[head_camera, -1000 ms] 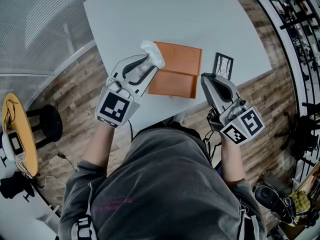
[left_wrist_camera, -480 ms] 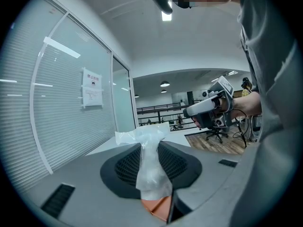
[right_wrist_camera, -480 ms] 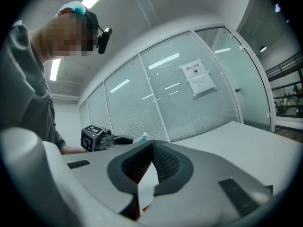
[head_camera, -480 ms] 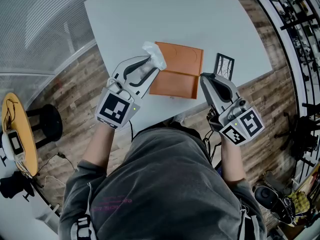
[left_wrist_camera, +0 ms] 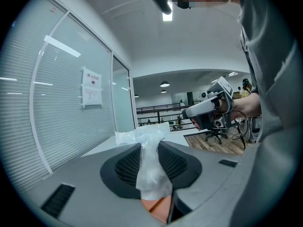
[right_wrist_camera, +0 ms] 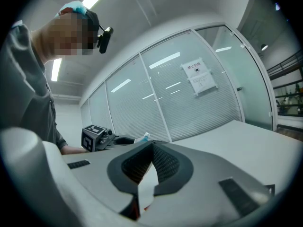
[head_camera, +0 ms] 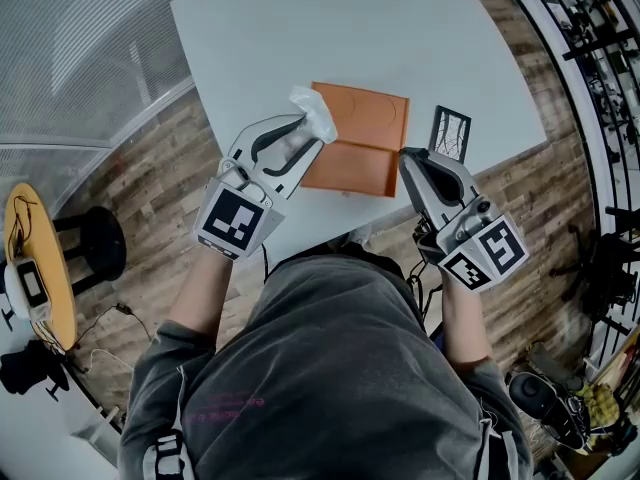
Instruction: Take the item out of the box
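Head view. The flat orange cardboard box (head_camera: pixel 362 118) lay opened out in two halves on the pale grey table (head_camera: pixel 300 28), near its front edge. The left gripper (head_camera: pixel 300 138) was pinching a crumpled white translucent plastic bag (head_camera: pixel 312 116), held clear of the box at its left far corner. The right gripper (head_camera: pixel 408 158) sat at the box's right near corner, its tips pressed together. A small black-framed card (head_camera: pixel 448 133) stood just right of the box.

Against the frame a second earlier: the bag, both grippers and the box kept the same places relative to one another. Only the whole picture sat slightly further right and lower. The bag was already out of the box then.

Left gripper view. Both pads of the left gripper (left_wrist_camera: pixel 151 148) were closed on the plastic bag (left_wrist_camera: pixel 150 174), which ran up between them and fanned out past the tips. A sliver of the orange box (left_wrist_camera: pixel 158 206) showed below the pads. The right gripper (left_wrist_camera: pixel 187 113) was visible beyond, level with the table.

Right gripper view. The right gripper (right_wrist_camera: pixel 151 148) had its tips meeting, with nothing seen between them. The narrow gap lower down showed only pale table and a trace of orange. The left gripper (right_wrist_camera: pixel 135 139) appeared opposite with the bag's end (right_wrist_camera: pixel 143 136) at its tips. The table (right_wrist_camera: pixel 227 141) stretched beyond.
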